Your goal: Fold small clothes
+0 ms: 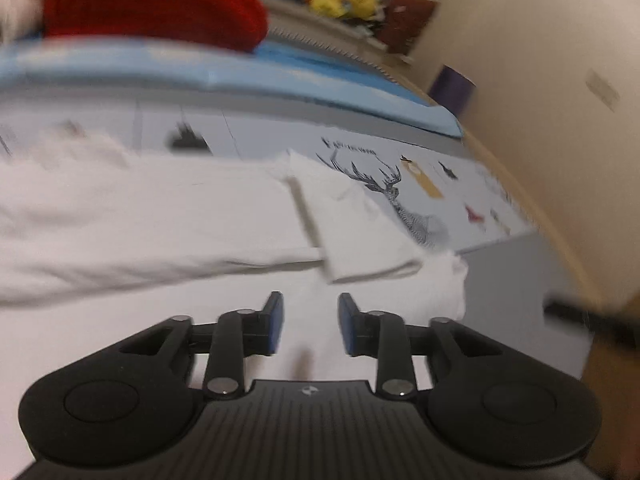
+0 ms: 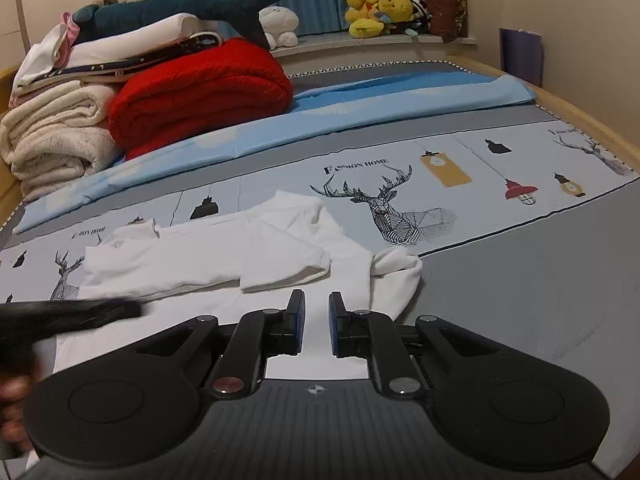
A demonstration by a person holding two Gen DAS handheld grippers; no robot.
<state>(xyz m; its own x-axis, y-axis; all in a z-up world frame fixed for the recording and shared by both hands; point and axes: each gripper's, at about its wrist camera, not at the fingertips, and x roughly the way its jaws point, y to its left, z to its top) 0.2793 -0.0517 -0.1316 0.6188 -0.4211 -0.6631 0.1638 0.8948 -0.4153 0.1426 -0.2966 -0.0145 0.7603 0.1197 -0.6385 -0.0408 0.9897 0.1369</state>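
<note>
- Far left on the bed (image 2: 520,264), a stack of folded cream blankets (image 2: 56,136), with white and dark-trimmed bedding and a dark blue plush shark (image 2: 180,10) piled on top.
- Beside the stack and touching it, a folded red quilt (image 2: 200,92) resting on a light blue sheet (image 2: 360,96).
- At the left edge of the right wrist view, the left tongs (image 1: 310,324) show only as a dark blur over the near part of the shirt. Their own camera shows their jaws parted, nothing between the blue pads (image 1: 276,322), white cloth beneath.
- In the middle, the white shirt (image 2: 208,256) lies spread on the bed's printed cover, one sleeve (image 2: 288,268) folded in across the body, another bunched at its right edge.
- Low centre, the right tongs (image 2: 317,326) hang over the shirt's near edge, jaws a narrow gap apart, gripping nothing.
- Right of the shirt, a printed stag (image 2: 384,208) and lantern drawings on the cover.
- Behind, on the window ledge (image 2: 460,40) before blue curtains, a white plush toy, yellow plush ducks (image 2: 376,12) and a dark red cushion (image 2: 444,4).
- Far right, a purple paper bag (image 2: 520,56) stands against the wall; what it holds cannot be seen.
</note>
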